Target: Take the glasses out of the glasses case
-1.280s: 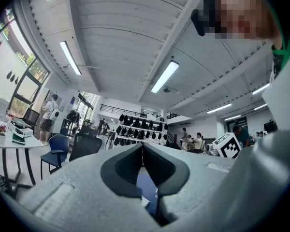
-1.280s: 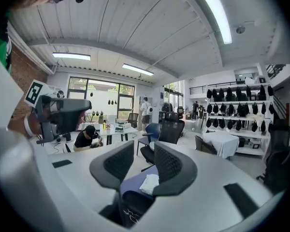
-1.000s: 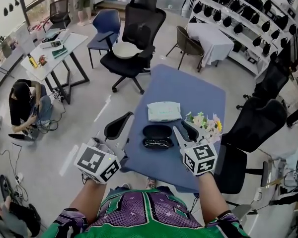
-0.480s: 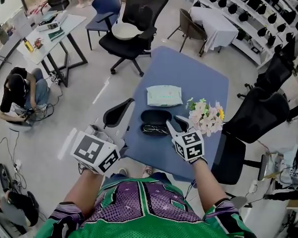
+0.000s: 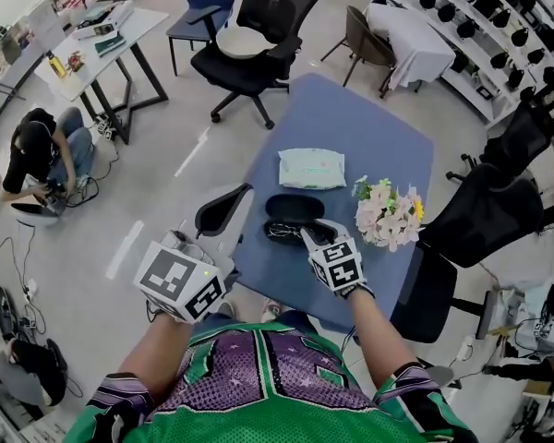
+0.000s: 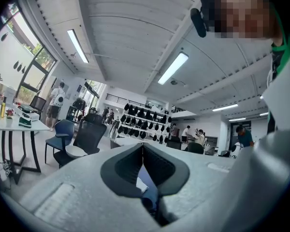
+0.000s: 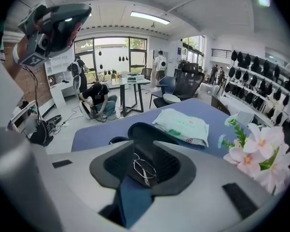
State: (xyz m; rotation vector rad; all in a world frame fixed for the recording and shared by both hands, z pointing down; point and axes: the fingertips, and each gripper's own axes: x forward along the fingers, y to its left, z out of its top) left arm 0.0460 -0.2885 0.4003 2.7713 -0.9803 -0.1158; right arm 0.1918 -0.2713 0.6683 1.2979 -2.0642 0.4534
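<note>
The black glasses case point(image 5: 292, 212) lies open on the blue table point(image 5: 369, 146), near its front edge. Thin-framed glasses point(image 5: 279, 236) rest in the near half of the case. My right gripper point(image 5: 308, 235) is open and reaches over the near end of the case. In the right gripper view the glasses point(image 7: 144, 168) show between the right gripper's point(image 7: 145, 146) spread black pads, with the raised lid point(image 7: 146, 131) just beyond. Whether the pads touch the frame cannot be told. My left gripper point(image 5: 223, 212) hangs shut off the table's left edge, holding nothing, and its pads point(image 6: 135, 161) meet at the tip.
A pack of wet wipes point(image 5: 311, 168) lies behind the case, and a bunch of artificial flowers point(image 5: 388, 215) lies to its right. Black office chairs stand behind point(image 5: 258, 44) and right point(image 5: 480, 220) of the table. A person point(image 5: 37, 155) crouches on the floor far left.
My right gripper has moved forward and left, from the table's front edge to over the near end of the case. The left gripper has stayed beside the table.
</note>
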